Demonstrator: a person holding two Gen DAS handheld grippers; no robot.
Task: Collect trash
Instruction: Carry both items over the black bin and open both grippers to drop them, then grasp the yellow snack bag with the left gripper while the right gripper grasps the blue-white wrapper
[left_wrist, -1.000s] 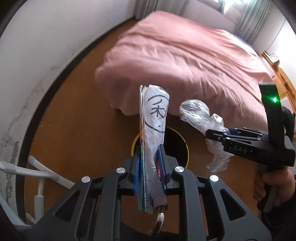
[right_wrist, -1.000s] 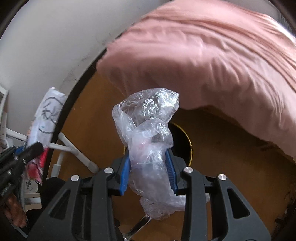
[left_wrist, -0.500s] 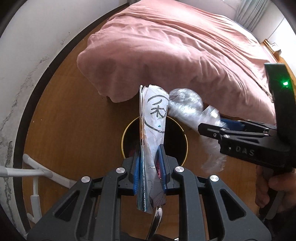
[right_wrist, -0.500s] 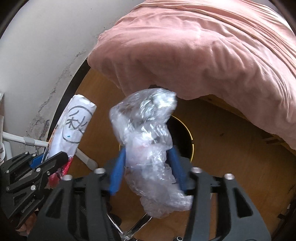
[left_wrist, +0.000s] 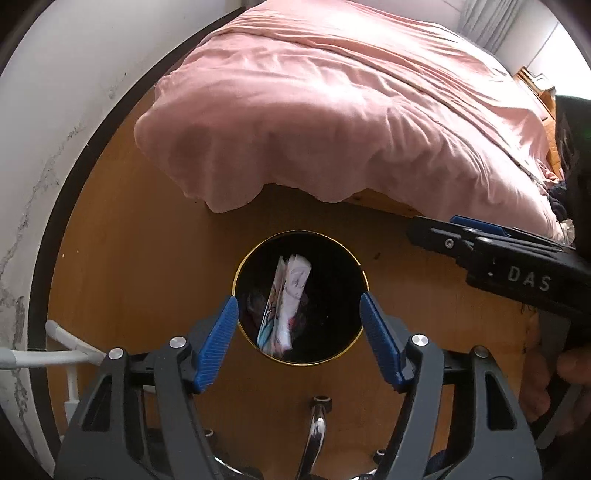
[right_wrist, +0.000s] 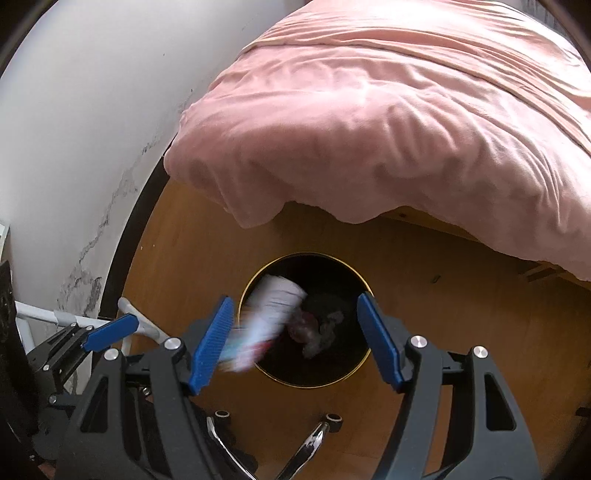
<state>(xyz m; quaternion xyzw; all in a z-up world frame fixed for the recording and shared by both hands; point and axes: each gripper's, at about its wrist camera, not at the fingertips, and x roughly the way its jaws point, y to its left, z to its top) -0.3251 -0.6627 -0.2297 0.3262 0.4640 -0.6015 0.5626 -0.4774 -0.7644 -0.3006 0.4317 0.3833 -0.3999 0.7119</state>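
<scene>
Dropped wrapper (left_wrist: 286, 302) and seemingly plastic now in bin (left_wrist: 364, 275) on wood floor (left_wrist: 147, 240); both claws opening, empty.

text: "DAS" | on: right gripper (left_wrist: 517, 273) body | wrapper (left_wrist: 286, 306) print: seemingly blurred, unreadable

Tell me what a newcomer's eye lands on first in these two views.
The round black bin with a gold rim on the wooden floor, low in the middle of both views, draws the eye, with the printed paper wrapper inside it. The left tongs and right tongs frame it, their jaws opening with nothing between them. Behind, a rumpled pink bedcover fills the upper half.
</scene>
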